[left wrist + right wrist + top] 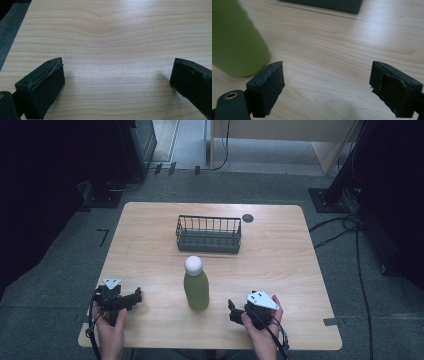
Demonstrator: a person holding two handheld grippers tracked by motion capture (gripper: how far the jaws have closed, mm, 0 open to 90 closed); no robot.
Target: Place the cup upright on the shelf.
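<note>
Nearest the person, the left claw (134, 298) and the right claw (232, 310) both rest low on the tabletop (280, 270), each with its jaws standing wide and empty. Between them, closer to the right claw, the green bottle (196, 289) stands upright. It looks smooth, rigid, probably full and hefty, so its straight mid-body seems the best hold. Beyond sits a wire basket (208, 234).

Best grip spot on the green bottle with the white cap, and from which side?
Probably mid-body of the green bottle with the white cap, from its right with the right tool: it stands upright, its sides straight and bare, and that tool's open jaws are closest.
</note>
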